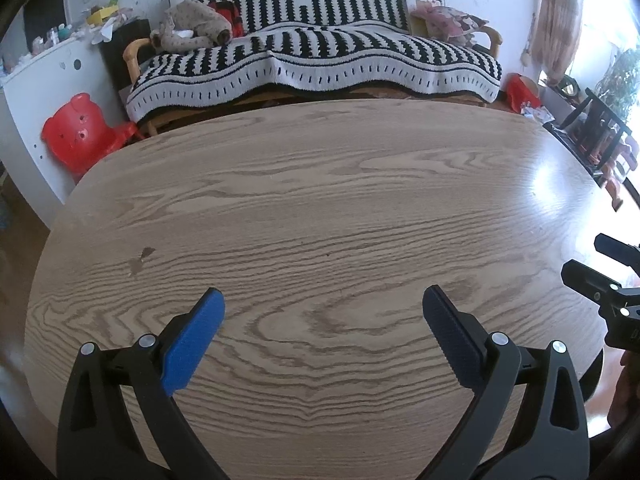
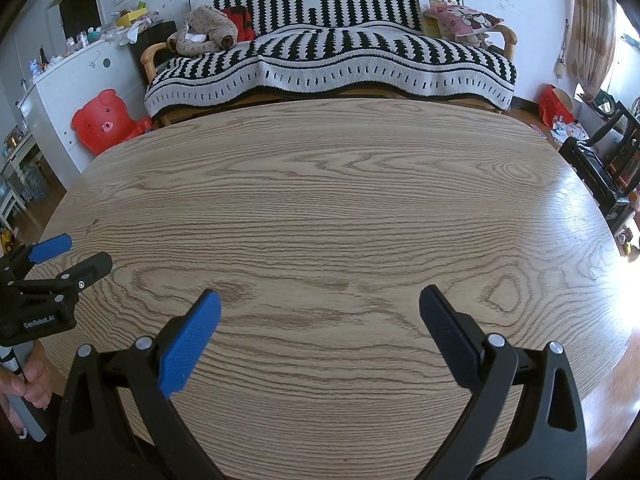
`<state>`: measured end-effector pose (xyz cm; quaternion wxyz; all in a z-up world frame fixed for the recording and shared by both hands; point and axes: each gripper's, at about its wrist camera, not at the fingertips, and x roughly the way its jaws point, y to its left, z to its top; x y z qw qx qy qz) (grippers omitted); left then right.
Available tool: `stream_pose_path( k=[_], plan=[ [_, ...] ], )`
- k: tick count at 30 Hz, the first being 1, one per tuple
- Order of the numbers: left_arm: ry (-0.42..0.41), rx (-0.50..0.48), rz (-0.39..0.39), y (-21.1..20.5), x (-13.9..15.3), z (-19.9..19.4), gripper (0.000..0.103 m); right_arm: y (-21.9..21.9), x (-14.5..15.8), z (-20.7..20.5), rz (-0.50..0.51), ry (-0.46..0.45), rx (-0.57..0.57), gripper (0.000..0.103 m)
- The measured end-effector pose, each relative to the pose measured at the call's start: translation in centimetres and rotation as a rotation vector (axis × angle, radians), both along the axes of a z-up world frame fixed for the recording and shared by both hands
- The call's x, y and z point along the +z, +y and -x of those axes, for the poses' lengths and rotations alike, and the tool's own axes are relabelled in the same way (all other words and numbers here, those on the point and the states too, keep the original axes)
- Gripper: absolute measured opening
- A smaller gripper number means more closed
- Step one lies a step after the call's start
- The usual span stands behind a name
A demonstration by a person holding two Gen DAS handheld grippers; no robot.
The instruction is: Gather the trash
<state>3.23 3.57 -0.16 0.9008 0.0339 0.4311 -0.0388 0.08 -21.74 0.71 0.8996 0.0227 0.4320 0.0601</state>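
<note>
Plainly, both tongs hover over the wooden tabletop (image 2: 320, 200), side by side. Left tongs (image 1: 323, 304) are spread wide with nothing between the blue pads; right tongs (image 2: 320, 304) are equally wide and empty. No trash shows on the tabletop in either view; scraps of paper appear only on the white cabinet (image 2: 86, 80) beside the striped sofa (image 2: 328, 56). Best practice, by judgement: scan wider before committing, keeping both pairs spread.
</note>
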Motion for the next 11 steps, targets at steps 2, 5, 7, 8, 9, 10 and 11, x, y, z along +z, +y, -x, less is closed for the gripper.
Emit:
stream_pose_path(
  k=[2, 5, 7, 8, 9, 10, 11],
  plan=[
    [0.001, 0.003, 0.0, 0.02, 0.03, 0.01, 0.096, -0.01, -0.04, 0.0, 0.0, 0.002, 0.0, 0.096],
    [0.014, 0.006, 0.005, 0.1, -0.13, -0.22, 0.096, -0.29, -0.17, 0.13, 0.002, 0.003, -0.001, 0.096],
    [0.031, 0.006, 0.016, 0.11, -0.4, -0.31, 0.096, -0.3, -0.27, 0.02, 0.004, 0.004, -0.002, 0.096],
    [0.038, 0.002, 0.022, 0.07, -0.52, -0.36, 0.096, -0.51, -0.35, 0.08, 0.006, 0.005, -0.002, 0.096],
    [0.043, 0.0, 0.024, 0.08, -0.63, -0.41, 0.096, -0.63, -0.41, -0.01, 0.009, 0.005, -0.002, 0.096],
    [0.045, 0.0, 0.023, 0.16, -0.72, -0.5, 0.096, -0.54, -0.38, -0.36, 0.013, 0.006, -0.002, 0.096],
    [0.044, 0.002, 0.021, 0.31, -0.77, -0.64, 0.096, -0.91, -0.45, -0.5, 0.02, 0.004, -0.001, 0.096]
  ],
)
